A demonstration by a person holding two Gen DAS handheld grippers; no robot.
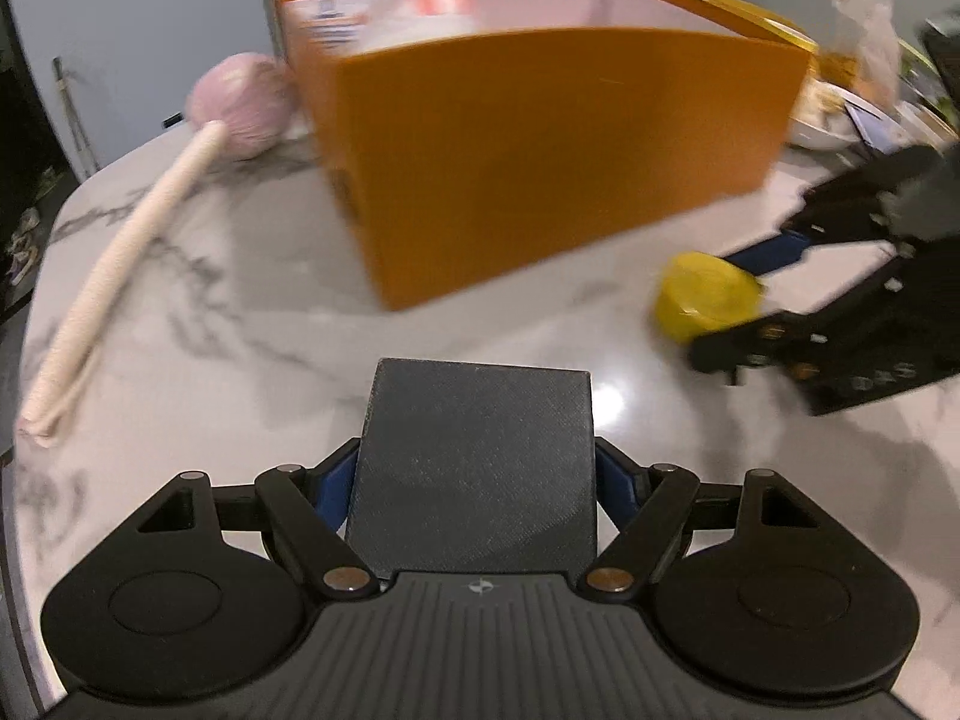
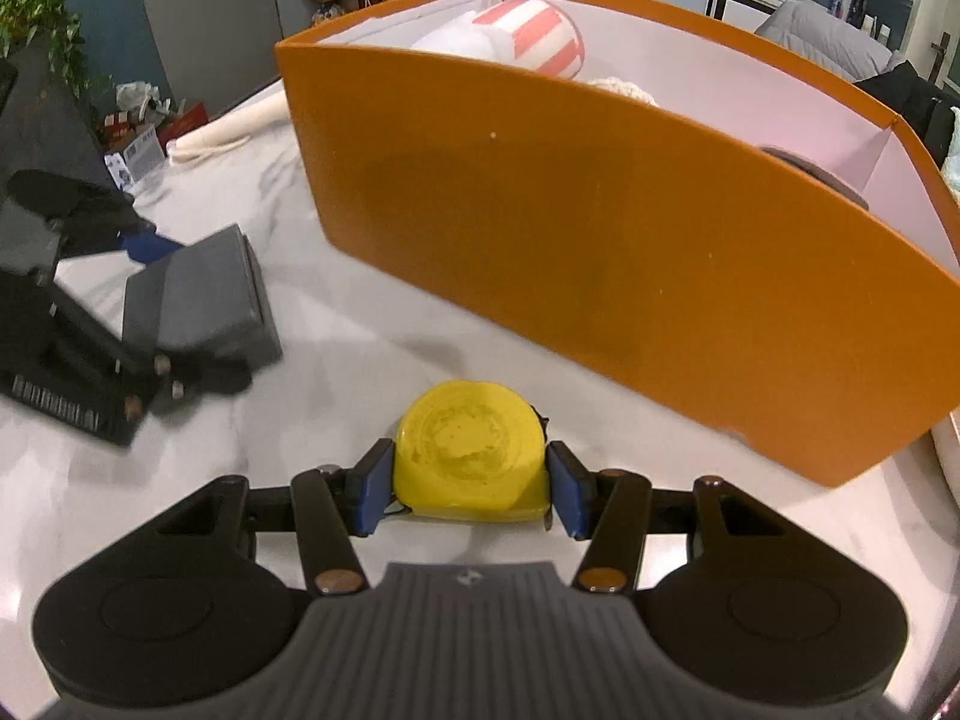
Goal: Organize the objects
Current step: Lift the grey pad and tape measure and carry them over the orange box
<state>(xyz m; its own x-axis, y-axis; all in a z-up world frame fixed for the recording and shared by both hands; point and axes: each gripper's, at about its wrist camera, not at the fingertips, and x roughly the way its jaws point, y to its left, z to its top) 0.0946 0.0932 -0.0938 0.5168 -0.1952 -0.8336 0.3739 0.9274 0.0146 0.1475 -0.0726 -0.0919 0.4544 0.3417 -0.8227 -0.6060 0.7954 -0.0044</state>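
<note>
My left gripper [image 1: 477,480] is shut on a dark grey box [image 1: 480,462], held just above the marble table [image 1: 240,324]; it also shows in the right wrist view [image 2: 198,300]. My right gripper [image 2: 471,486] is shut on a yellow round object [image 2: 471,456], seen in the left wrist view [image 1: 705,294] with the right gripper [image 1: 738,300] around it. An open orange box [image 1: 540,156] stands ahead of both grippers [image 2: 600,252]. It holds a red-and-white striped item [image 2: 534,36] and other things, partly hidden.
A long cream roll [image 1: 126,264] and a pink ball [image 1: 240,102] lie left of the orange box. Clutter, bowls and packets [image 1: 852,90] sit at the far right. The table edge curves at the left. A plant [image 2: 42,24] stands beyond.
</note>
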